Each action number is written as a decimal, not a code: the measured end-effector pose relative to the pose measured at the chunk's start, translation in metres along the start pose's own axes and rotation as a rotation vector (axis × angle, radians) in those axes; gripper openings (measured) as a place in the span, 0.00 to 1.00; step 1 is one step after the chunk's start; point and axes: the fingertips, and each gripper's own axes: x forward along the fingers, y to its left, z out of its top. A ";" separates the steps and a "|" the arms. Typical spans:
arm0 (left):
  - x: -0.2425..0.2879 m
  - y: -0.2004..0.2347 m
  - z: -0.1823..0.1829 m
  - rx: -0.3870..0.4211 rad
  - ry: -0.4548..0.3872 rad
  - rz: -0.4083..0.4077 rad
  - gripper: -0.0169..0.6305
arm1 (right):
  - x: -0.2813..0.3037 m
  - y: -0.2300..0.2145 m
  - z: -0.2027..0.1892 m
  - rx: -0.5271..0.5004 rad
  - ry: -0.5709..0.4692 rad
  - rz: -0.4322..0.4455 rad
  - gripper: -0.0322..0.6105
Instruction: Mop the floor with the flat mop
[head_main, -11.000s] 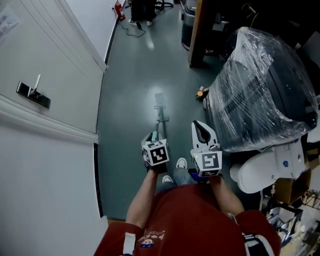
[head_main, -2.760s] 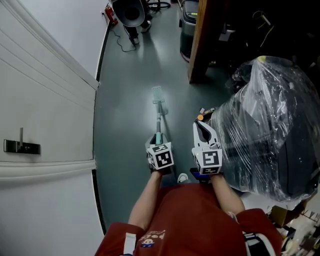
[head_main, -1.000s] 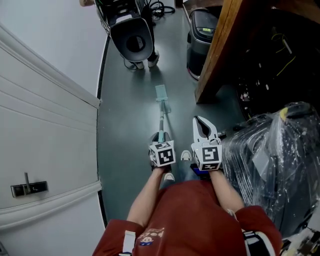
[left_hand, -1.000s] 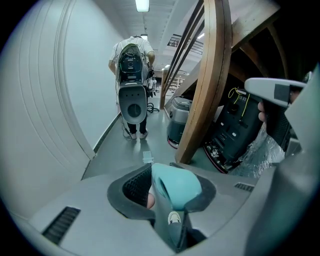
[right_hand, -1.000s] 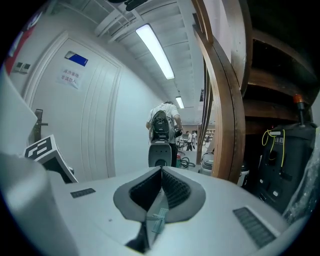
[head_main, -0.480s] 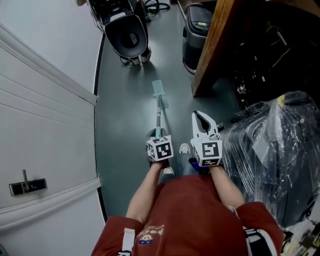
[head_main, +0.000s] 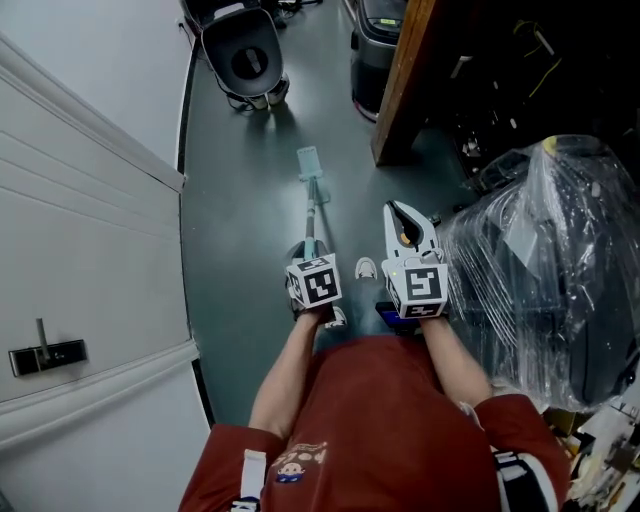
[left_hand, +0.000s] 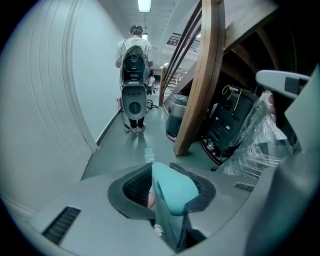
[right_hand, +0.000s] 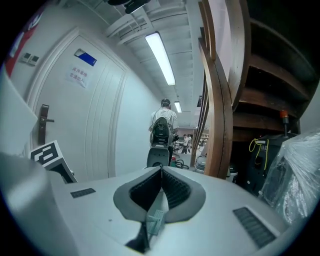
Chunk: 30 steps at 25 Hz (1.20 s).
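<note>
- I read the left gripper (head_main: 306, 256) as clamped on the flat mop (head_main: 311, 205): in the left gripper view both jaws press against the teal grip (left_hand: 172, 192) at the top of the handle.
- The handle runs forward and down from that gripper to the mop head (head_main: 308, 162), which sits on the dark green floor (head_main: 240, 230).
- The mop head lies ahead of me, between the white panelled wall (head_main: 90, 200) on the left and the wooden post (head_main: 400, 90) on the right.
- I read the right gripper (head_main: 400, 216) as closed with nothing held: in the right gripper view its jaw tips meet.
- The right gripper sits just beside the left one, apart from the mop.
- A plastic-wrapped load (head_main: 540, 260) stands to the right of the right gripper.
- A person with a machine on their back (left_hand: 134, 55) stands further down the corridor, beyond the mop head.
</note>
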 end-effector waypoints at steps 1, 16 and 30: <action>-0.006 0.001 -0.007 -0.001 -0.002 -0.002 0.22 | -0.010 0.003 -0.002 0.002 0.002 -0.008 0.08; -0.080 -0.032 -0.086 -0.020 -0.021 0.031 0.22 | -0.114 0.014 -0.022 0.029 -0.010 0.025 0.08; -0.150 -0.105 -0.184 -0.046 -0.007 0.079 0.22 | -0.257 -0.029 -0.067 0.039 -0.001 0.006 0.08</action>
